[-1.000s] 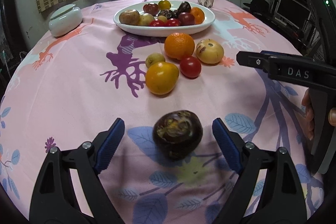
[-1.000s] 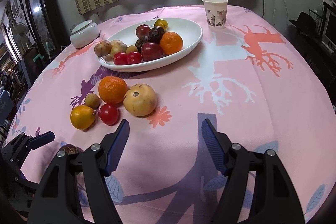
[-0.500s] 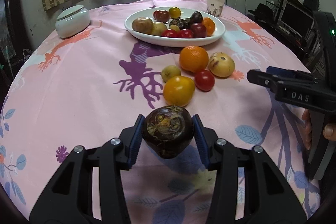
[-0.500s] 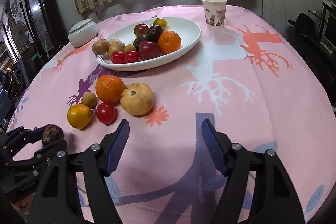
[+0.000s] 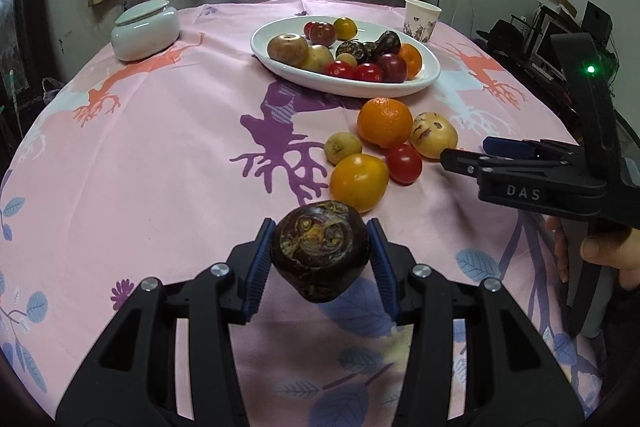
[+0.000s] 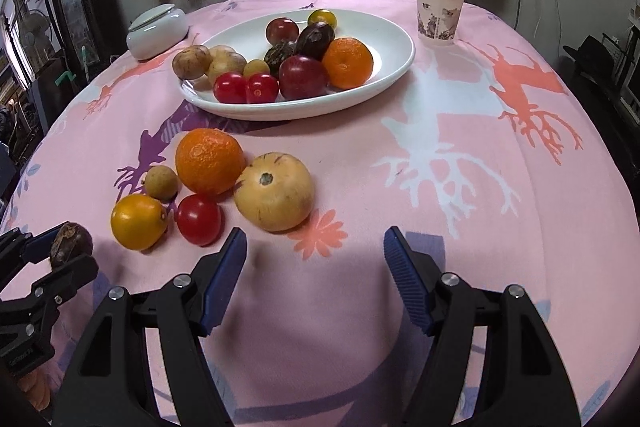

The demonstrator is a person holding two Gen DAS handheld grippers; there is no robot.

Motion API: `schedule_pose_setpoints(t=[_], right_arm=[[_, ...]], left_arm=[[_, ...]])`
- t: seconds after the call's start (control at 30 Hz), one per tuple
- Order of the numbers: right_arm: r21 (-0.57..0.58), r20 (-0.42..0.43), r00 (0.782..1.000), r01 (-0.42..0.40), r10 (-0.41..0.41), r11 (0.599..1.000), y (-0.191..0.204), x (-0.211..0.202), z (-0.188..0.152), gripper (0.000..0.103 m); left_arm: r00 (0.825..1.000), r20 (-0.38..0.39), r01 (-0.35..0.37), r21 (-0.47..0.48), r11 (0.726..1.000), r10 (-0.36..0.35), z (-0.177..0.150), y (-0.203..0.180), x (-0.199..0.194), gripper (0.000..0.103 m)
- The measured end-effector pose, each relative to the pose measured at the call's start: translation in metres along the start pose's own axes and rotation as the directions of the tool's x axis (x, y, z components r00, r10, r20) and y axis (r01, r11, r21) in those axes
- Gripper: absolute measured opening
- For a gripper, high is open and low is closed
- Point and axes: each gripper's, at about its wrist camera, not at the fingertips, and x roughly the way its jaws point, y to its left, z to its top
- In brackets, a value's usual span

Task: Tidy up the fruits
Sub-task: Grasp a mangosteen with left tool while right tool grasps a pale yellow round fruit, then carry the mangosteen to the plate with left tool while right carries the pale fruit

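Note:
My left gripper (image 5: 320,259) is shut on a dark purple passion fruit (image 5: 320,249) and holds it above the pink tablecloth; it also shows in the right wrist view (image 6: 72,243). My right gripper (image 6: 316,259) is open and empty, just short of a pale yellow melon-like fruit (image 6: 274,191). Loose on the cloth beside it lie an orange (image 6: 210,161), a red tomato (image 6: 199,219), a yellow-orange fruit (image 6: 139,221) and a small longan (image 6: 161,182). A white oval plate (image 6: 384,31) behind them holds several fruits.
A paper cup (image 6: 438,13) stands right of the plate. A pale lidded jar (image 6: 157,33) sits at the back left. The right gripper's arm (image 5: 540,179) reaches in from the right in the left wrist view. The round table drops off all around.
My left gripper closed on the passion fruit and lifted it off the cloth. My right gripper stayed open and edged closer to the loose fruits.

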Motion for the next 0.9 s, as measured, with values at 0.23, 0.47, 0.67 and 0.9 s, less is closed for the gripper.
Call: schedule_pose_setpoints(t=[0.23,0.47,0.67,0.9], right_arm=[[-0.033,-0.023,1.0,0.004,-0.005,0.999,0.011,0.016,0.012,0.071],[-0.025,-0.01,1.0,-0.01,0.009,1.0,0.014,0.024,0.02,0.061],[-0.056,-0.004,1.0,0.003,-0.003,0.998,0.022,0.018,0.014,0.046],[0.017,0.016,1.0,-0.002,0.002,1.0,-0.002,-0.011,-0.005,0.046]], left_arm=[[1.0,0.001,0.015,0.001,1.0,-0.015,-0.001,-0.001,0.0,0.047],[1.0,-0.007,0.013,0.005,1.0,-0.013,-0.001,-0.002,0.001,0.047],[1.0,-0.006,0.015,0.005,1.0,-0.015,-0.001,-0.002,0.002,0.047],[1.0,-0.019,0.01,0.001,1.0,-0.01,-0.002,-0.001,0.005,0.047]])
